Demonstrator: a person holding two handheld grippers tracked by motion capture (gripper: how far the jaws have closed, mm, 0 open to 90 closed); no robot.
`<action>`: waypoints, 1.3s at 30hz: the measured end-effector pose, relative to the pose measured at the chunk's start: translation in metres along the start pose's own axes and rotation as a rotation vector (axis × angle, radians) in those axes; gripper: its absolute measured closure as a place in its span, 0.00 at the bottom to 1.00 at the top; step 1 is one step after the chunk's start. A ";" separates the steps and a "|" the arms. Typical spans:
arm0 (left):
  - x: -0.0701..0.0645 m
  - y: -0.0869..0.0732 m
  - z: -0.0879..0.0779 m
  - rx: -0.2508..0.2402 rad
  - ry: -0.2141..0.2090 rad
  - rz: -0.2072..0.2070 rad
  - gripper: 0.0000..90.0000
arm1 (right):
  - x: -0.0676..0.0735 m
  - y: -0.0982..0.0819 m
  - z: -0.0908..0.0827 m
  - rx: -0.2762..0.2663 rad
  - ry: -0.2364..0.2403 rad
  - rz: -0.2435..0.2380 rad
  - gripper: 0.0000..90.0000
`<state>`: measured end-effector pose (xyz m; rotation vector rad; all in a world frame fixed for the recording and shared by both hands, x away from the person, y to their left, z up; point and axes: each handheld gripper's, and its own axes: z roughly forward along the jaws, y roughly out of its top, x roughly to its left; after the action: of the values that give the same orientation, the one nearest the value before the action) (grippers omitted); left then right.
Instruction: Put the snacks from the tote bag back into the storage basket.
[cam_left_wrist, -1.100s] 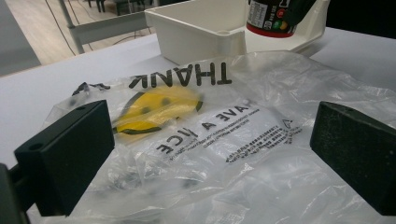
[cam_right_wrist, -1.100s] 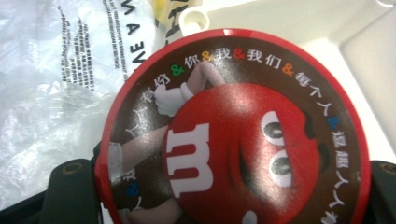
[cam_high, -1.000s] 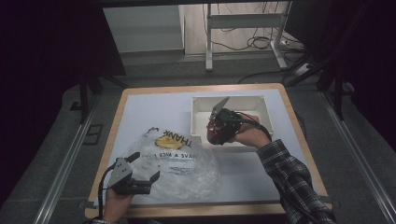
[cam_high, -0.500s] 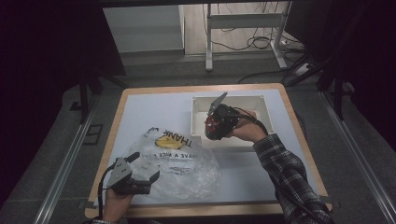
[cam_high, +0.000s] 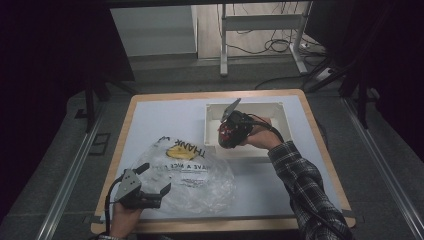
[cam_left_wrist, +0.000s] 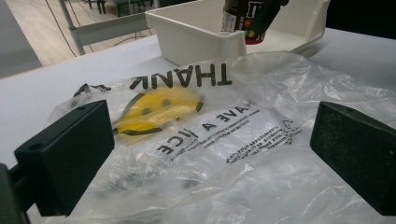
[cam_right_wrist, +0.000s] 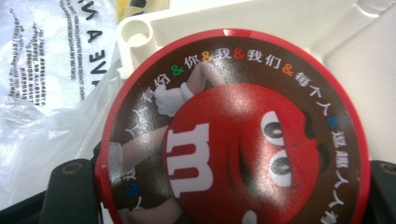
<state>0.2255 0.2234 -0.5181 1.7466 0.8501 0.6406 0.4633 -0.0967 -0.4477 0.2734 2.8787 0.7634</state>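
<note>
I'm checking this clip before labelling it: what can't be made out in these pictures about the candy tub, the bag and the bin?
- Candy tub: its sides and base are hidden in the right gripper view by its own red lid; in the high view it is too small to read.
- Plastic bag: whether its mouth is open; the crumpled film hides it in the left gripper view.
- White bin: part of its floor is hidden in the high view by the right gripper.
</note>
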 end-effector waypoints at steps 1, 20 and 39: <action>0.000 0.000 0.000 0.001 0.001 0.001 0.00 | -0.001 0.000 0.001 -0.002 -0.002 -0.003 0.28; 0.000 0.000 -0.001 -0.005 0.014 -0.003 0.00 | -0.014 0.003 0.014 -0.004 0.004 0.000 0.29; 0.000 0.000 -0.001 -0.009 0.013 -0.002 0.00 | -0.021 0.012 0.024 0.003 0.024 -0.016 0.29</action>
<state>0.2248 0.2243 -0.5176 1.7354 0.8563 0.6538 0.4896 -0.0791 -0.4603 0.2432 2.9012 0.7645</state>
